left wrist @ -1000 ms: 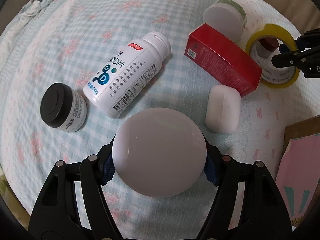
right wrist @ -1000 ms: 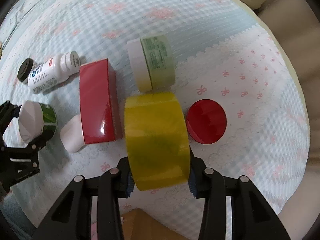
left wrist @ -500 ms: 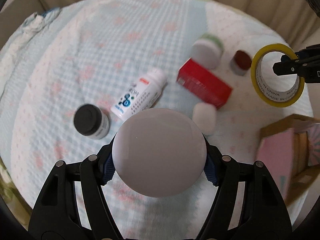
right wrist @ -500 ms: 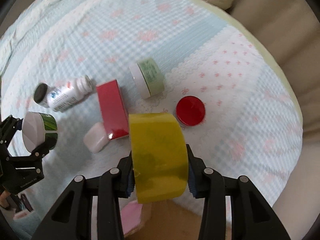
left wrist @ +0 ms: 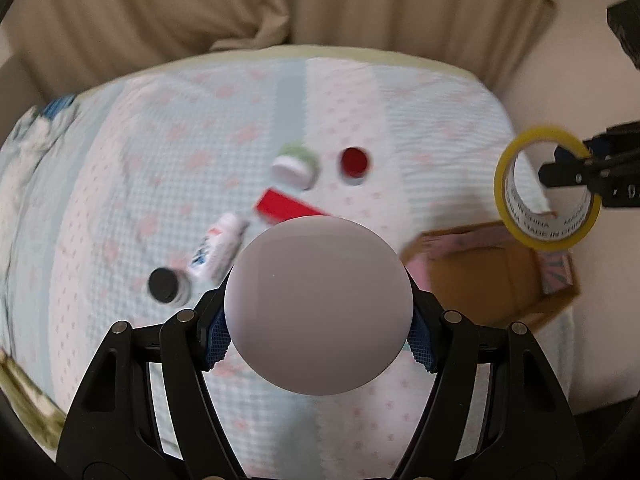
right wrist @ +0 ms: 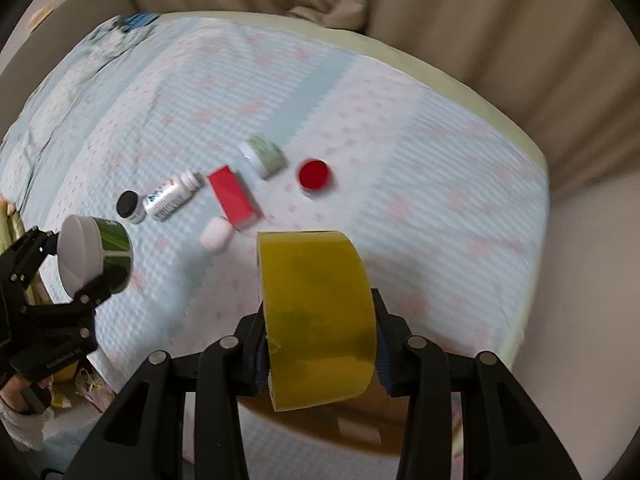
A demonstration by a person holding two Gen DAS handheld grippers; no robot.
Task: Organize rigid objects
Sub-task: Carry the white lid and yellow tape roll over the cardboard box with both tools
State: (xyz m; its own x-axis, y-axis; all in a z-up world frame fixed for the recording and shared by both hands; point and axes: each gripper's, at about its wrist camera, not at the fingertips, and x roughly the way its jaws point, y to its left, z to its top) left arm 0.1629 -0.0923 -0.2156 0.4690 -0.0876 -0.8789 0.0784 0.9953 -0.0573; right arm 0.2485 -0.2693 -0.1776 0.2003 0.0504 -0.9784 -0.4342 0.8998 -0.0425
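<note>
Presently: left gripper [left wrist: 319,326] clamps white-lidded green plastic jar [right wrist: 94,251] across its lid (smooth, likely slippery); right gripper [right wrist: 320,354] clamps stiff, light yellow tape roll [right wrist: 318,322] by its flat sides, both aloft over bedspread [right wrist: 420,200].

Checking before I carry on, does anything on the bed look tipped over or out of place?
The white pill bottle lies on its side beside the black-lidded jar, and the green jar is tipped too. Nothing looks spilled or damaged.

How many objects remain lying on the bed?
6: black-lidded jar, white bottle, red box, white case, green jar, red lid. The tape roll may hide others.
</note>
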